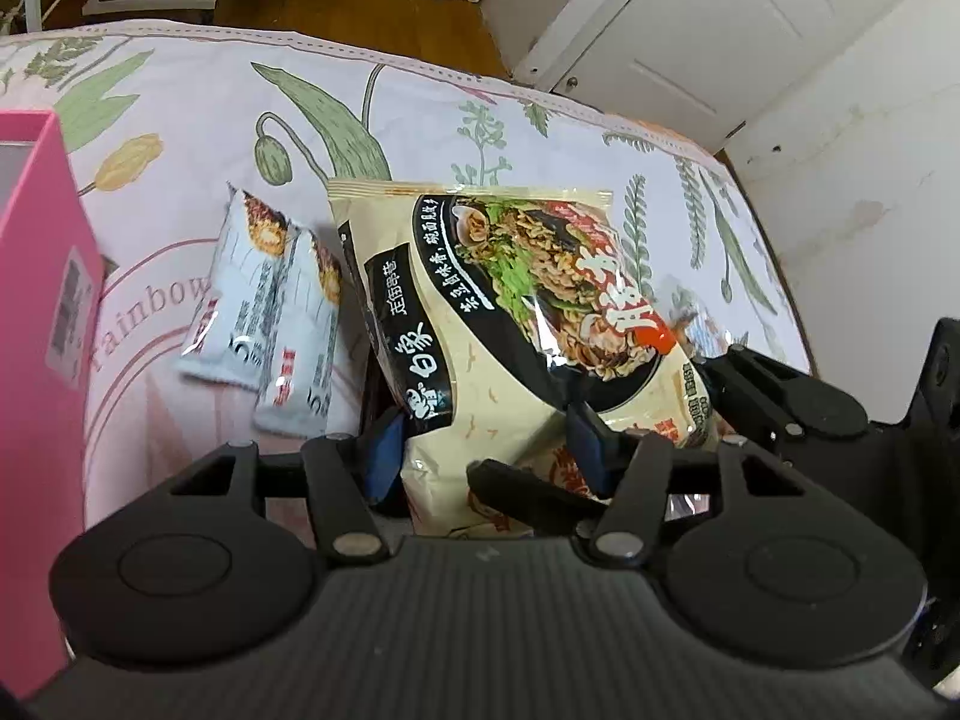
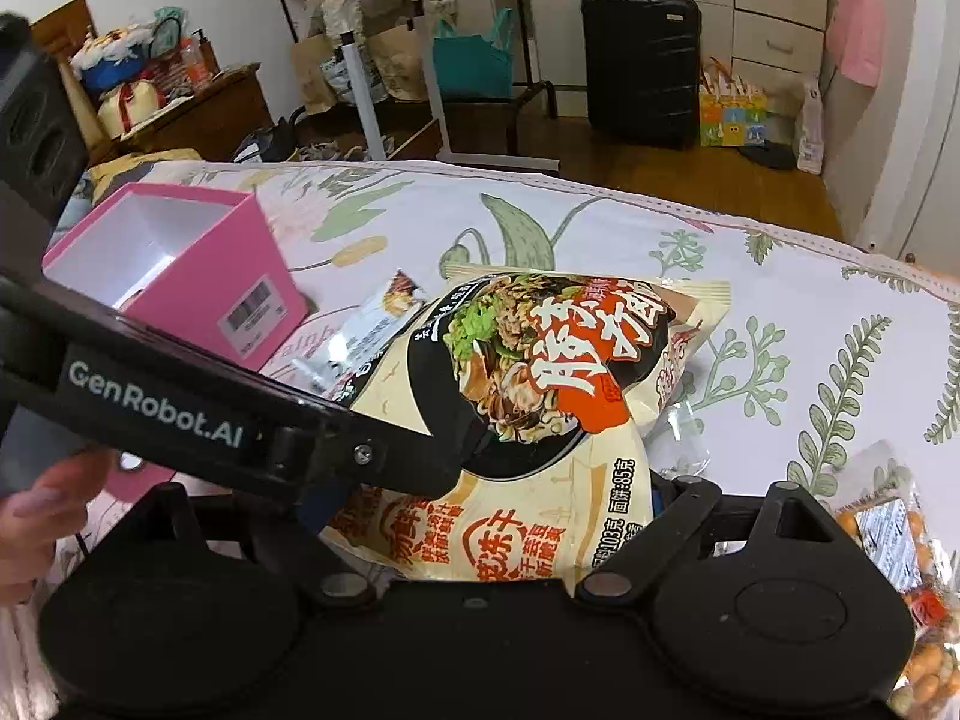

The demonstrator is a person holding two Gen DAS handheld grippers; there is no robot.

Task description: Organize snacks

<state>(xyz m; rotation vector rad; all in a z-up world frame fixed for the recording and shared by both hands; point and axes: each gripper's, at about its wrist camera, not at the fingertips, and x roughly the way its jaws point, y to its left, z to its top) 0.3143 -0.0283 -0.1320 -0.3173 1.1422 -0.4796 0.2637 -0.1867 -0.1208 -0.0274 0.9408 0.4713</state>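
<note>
A cream instant-noodle packet (image 1: 480, 312) (image 2: 540, 372) hangs tilted above the floral bedcover (image 1: 420, 114). My left gripper (image 1: 486, 450) is shut on its lower part, blue pads against both sides. In the right wrist view my right gripper (image 2: 498, 498) grips the same packet across its width. Its left finger is hidden behind the left gripper's black finger (image 2: 300, 438). Two white snack bars (image 1: 240, 300) (image 2: 372, 324) lie on the cover beside the packet. An open pink box (image 1: 36, 330) (image 2: 198, 264) stands to the left, its white inside empty as far as I can see.
A clear bag of orange coated nuts (image 2: 900, 570) lies at the right, a crumpled clear wrapper (image 2: 684, 420) beside the packet. A hand (image 2: 36, 516) holds the left gripper. Past the bed's far edge are wooden floor, a black suitcase (image 2: 642, 60) and a white door (image 1: 720, 18).
</note>
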